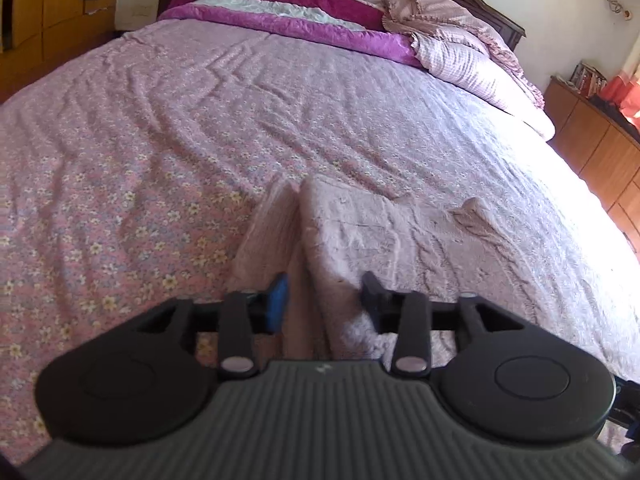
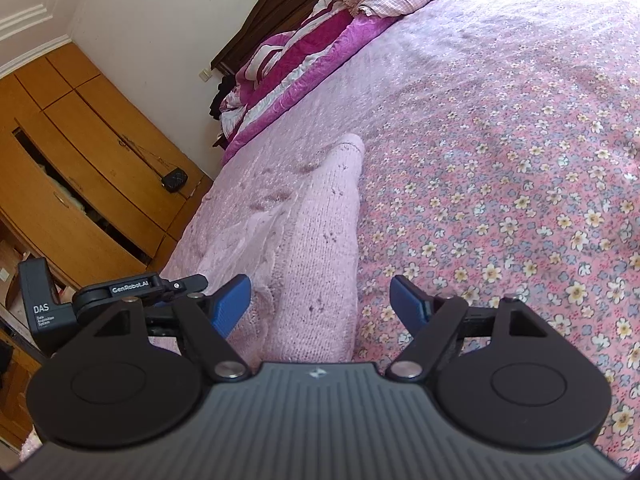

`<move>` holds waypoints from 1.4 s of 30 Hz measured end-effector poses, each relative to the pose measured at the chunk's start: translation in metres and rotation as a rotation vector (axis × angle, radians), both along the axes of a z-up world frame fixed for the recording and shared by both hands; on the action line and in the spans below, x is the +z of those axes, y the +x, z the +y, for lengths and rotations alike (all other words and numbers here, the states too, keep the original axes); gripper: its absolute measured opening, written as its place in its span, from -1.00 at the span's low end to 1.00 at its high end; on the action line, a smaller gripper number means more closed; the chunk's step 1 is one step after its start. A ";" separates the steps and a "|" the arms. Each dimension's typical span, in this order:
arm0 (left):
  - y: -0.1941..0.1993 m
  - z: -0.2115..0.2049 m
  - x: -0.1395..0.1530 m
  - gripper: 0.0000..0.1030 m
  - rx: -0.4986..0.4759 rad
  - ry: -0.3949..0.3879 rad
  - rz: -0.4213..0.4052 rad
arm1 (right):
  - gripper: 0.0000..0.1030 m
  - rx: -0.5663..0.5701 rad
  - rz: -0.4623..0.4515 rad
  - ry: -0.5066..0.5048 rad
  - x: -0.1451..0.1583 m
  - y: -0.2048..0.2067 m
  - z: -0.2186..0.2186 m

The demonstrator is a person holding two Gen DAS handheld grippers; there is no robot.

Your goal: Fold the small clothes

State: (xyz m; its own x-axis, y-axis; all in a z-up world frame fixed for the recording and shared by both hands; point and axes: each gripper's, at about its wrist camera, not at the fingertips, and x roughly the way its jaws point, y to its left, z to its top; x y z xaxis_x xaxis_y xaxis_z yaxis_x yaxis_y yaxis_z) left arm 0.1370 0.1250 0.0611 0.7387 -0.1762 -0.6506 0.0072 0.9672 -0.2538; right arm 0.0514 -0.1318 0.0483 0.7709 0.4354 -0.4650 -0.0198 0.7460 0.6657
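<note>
Pink knit sweater [image 1: 384, 232] lies on the bed [image 1: 200, 120], near its front edge, partly bunched. In left wrist view a raised fold of knit runs up between the fingers; in right wrist view a sleeve [image 2: 320, 240] stretches away from the tool across the flowered sheet.

Left tool [image 1: 325, 300]: jaws part-closed w/ a ridge of knit standing between them; looks like a pinch on that fold, but contact on the dark finger side is blurred, so can't confirm firm grip.

Right tool [image 2: 320, 300]: jaws spread wide, straddling the sleeve near its base, nothing gripped. Left tool body shows at the left of that view, close beside.

Handling, est.: light, soft, floppy, stretchy; open knit may snag on finger tips. Won't hold a crease by itself. Best taken at doubled edges (cuff, hem, shoulder seam), not mid-panel, where only one layer would lift.

Around: striped magenta quilt [image 1: 280, 4] and pillow [image 1: 480, 68] at head of bed; wooden wardrobe [image 2: 80, 152] beside it.
</note>
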 end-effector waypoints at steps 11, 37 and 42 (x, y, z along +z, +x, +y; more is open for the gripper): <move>0.007 0.006 -0.021 -0.03 -0.021 -0.151 0.041 | 0.59 -0.004 0.016 0.002 -0.007 0.001 -0.001; 0.003 0.040 -0.012 -0.44 -0.051 -0.147 0.083 | 0.59 0.014 0.034 0.024 -0.015 0.007 0.006; -0.005 0.051 -0.016 -0.09 0.002 -0.164 0.082 | 0.60 0.062 0.027 -0.011 -0.010 0.014 0.019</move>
State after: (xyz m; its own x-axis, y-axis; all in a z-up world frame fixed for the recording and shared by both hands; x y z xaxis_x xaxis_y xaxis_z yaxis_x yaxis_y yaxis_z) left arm 0.1316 0.1764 0.0446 0.6850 -0.2835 -0.6711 -0.0216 0.9128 -0.4078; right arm 0.0653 -0.1124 0.0380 0.7298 0.4765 -0.4903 -0.0483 0.7513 0.6582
